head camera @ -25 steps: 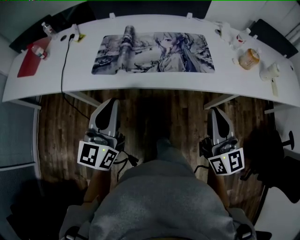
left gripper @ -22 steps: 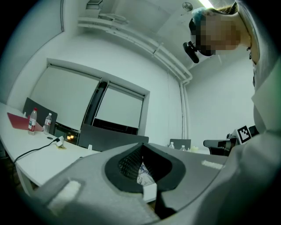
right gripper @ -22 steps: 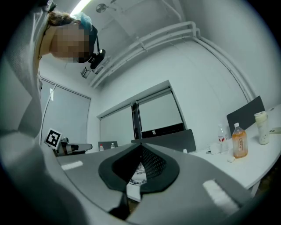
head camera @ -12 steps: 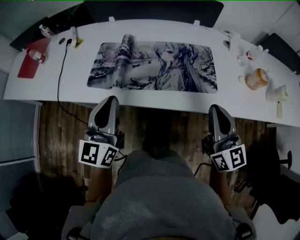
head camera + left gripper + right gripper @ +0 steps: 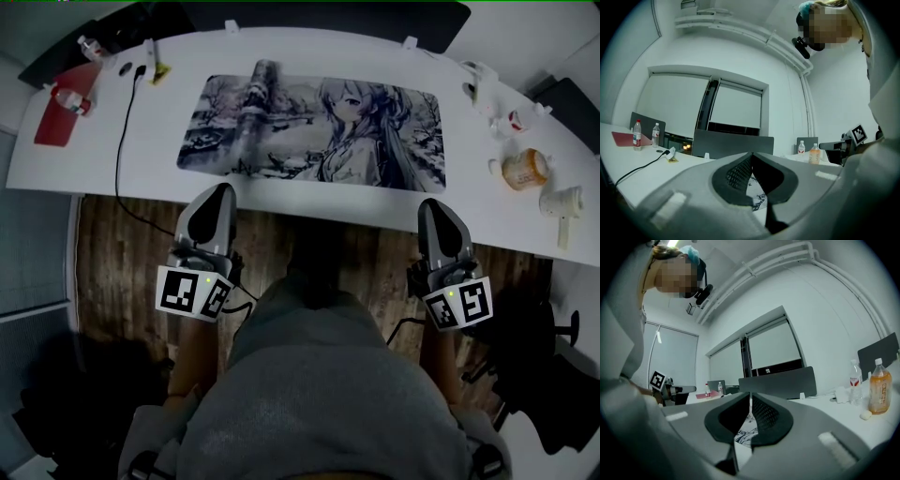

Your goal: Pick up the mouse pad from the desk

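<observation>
In the head view, a long printed mouse pad with a grey-toned anime figure (image 5: 319, 131) lies flat along the white curved desk (image 5: 94, 164), directly ahead of both sets of fingers. The left gripper (image 5: 220, 190) and the right gripper (image 5: 433, 204) are held level over the dark wooden floor (image 5: 122, 253). Their tips reach the desk's near edge, just short of the pad's near border, one towards each end of it. Whether they touch it cannot be told. A flat red folder (image 5: 64, 117) lies far to the left of the left fingers. An orange-capped bottle on its side (image 5: 523, 169) lies to the right of the right ones. In the left gripper view, the left gripper's (image 5: 751, 154) fingers are pressed together with nothing pinched. A strip of the pad's print (image 5: 757, 199) shows below and beyond them. In the right gripper view, the right gripper's (image 5: 750, 397) fingers have just been opening by a hair. They stand all but together, a thin slit at the tips and nothing between them. The pad (image 5: 743, 434) lies just ahead and below, and an upright orange drink bottle (image 5: 880, 392) stands well to their right.
</observation>
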The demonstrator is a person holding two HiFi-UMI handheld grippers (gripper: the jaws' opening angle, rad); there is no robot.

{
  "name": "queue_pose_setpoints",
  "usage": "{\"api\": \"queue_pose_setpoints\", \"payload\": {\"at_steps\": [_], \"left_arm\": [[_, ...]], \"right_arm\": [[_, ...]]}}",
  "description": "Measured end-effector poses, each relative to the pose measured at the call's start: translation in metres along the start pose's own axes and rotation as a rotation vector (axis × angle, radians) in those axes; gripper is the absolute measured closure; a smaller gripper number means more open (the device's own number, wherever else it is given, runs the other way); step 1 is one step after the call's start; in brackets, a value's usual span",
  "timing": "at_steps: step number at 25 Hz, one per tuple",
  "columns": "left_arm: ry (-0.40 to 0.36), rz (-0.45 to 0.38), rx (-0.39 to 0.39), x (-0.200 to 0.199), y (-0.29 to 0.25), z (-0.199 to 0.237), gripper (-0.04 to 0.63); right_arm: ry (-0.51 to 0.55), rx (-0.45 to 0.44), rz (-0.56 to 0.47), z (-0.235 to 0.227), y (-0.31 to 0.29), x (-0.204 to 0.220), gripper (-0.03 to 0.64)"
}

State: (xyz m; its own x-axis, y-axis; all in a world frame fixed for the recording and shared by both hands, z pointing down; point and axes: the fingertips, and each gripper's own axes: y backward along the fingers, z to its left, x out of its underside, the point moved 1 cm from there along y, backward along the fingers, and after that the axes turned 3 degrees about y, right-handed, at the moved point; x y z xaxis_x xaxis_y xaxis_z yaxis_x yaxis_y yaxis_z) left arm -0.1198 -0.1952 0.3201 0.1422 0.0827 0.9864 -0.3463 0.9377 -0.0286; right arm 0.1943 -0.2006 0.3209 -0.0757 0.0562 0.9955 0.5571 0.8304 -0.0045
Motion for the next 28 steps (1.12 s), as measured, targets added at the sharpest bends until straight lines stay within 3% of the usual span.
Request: {"api": "queue_pose_setpoints", "payload": {"at_steps": [8,14,17,19,25,28], "left_arm": [[-0.048,0.043,-0.011,0.011,-0.015,0.023,0.597],[-0.074,0.114,0.022,0.037,-0.023,0.035,0.595],[-0.116,0.194,0.071,0.055,-0.029,0.034,0.515],[-0.160,0.251,0.094,0.067,-0.031,0.032,0.508],[-0.282,0.380,0.176,0.096,-0.037,0.033,0.385],[-0.384,0.454,0.163,0.112,-0.037,0.047,0.360]], "right_arm": [[-0.009,-0.038,0.050,0.000,-0.020,0.016,0.591],[0.011,-0.079,0.109,-0.002,-0.033,0.034,0.557],[0.018,-0.107,0.152,-0.004,-0.038,0.046,0.543],[0.020,-0.128,0.171,-0.004,-0.041,0.051,0.531],[0.068,-0.200,0.199,-0.007,-0.051,0.062,0.377],[0.127,-0.223,0.257,-0.012,-0.057,0.077,0.328]]}}
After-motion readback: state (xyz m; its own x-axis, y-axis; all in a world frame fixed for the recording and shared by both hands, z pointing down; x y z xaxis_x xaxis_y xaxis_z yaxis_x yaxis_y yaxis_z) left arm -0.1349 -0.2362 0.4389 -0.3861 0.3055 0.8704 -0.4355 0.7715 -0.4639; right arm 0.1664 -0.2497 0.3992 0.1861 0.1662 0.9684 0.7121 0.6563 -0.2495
